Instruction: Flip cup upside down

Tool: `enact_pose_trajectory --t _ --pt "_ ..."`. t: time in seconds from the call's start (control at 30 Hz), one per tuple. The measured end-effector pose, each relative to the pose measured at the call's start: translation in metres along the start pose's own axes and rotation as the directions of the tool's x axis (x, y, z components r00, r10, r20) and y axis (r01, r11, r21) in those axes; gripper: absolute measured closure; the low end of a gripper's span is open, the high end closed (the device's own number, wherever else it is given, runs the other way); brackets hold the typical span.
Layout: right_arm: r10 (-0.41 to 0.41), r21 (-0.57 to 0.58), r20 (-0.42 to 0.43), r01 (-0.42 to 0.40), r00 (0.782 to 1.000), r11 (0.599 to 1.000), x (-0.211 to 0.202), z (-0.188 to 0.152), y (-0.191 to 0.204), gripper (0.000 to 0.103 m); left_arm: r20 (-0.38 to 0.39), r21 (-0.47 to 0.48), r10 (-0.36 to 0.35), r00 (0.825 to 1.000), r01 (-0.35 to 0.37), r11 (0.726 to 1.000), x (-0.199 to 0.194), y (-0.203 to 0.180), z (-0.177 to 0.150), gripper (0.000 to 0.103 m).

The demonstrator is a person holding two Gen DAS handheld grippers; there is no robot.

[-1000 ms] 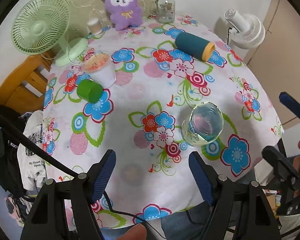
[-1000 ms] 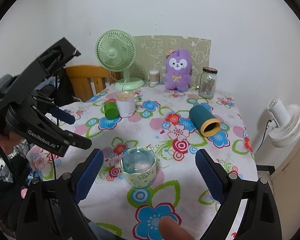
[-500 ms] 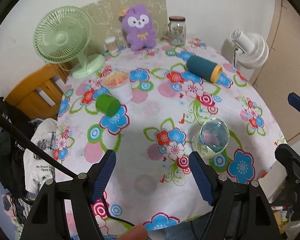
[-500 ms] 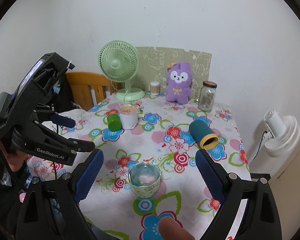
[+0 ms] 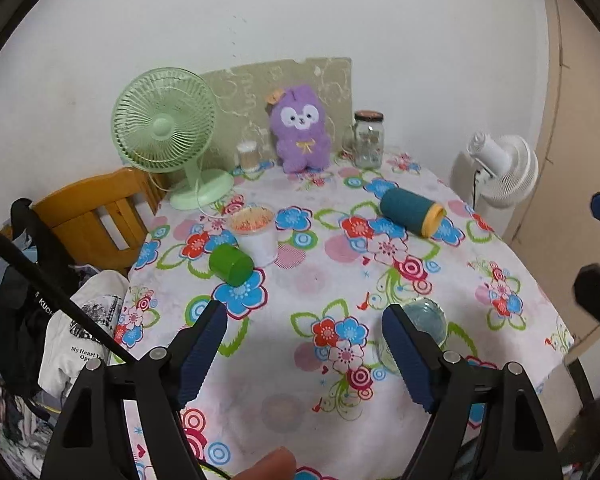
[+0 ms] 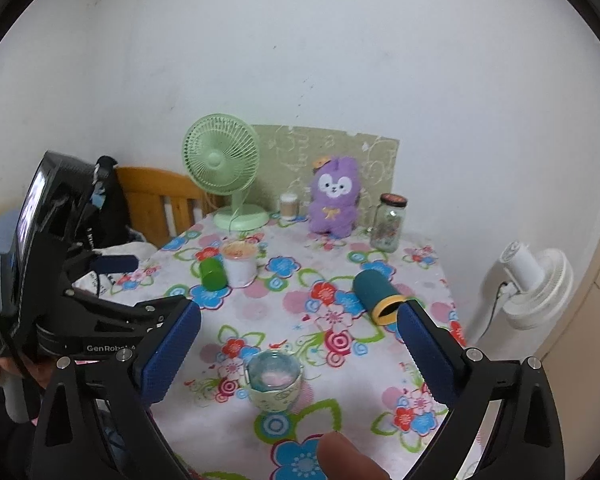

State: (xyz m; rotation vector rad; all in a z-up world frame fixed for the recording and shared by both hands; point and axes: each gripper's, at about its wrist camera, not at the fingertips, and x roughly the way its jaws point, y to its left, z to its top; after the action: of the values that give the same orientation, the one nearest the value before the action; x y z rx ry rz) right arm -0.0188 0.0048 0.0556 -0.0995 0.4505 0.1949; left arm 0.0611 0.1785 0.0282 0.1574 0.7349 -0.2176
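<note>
Both grippers have pulled back; cup (image 6: 274, 382) stands below right gripper's (image 6: 296, 354) parted jaws.

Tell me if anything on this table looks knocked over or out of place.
Two things lie on their sides: the teal tumbler with the yellow rim, open end facing the camera, and the small green cup beside the white cup. Nothing looks spilled. The clear cup near the front stands upright.
</note>
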Motion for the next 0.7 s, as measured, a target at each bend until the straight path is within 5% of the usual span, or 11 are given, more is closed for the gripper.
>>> enact_pose_trajectory --t 0.23,0.47,0.7 --pt "-0.034 0.019 0.037 0.033 0.999 0.999 -0.012 0.001 0.001 0.000 0.113 -0.090 0.011 0.994 0.000 0.996 -0.013 0.006 -0.006 0.014" --pt "-0.086 0.020 0.064 0.085 0.994 0.996 -0.023 -0.007 0.008 0.000 0.263 -0.183 0.076 0.962 -0.028 0.983 -0.040 0.008 -0.019 0.001" --pt "-0.104 0.069 0.078 0.098 0.992 0.993 -0.027 -0.010 0.004 0.000 0.303 -0.195 0.124 0.945 -0.066 0.979 -0.053 0.003 -0.029 0.000"
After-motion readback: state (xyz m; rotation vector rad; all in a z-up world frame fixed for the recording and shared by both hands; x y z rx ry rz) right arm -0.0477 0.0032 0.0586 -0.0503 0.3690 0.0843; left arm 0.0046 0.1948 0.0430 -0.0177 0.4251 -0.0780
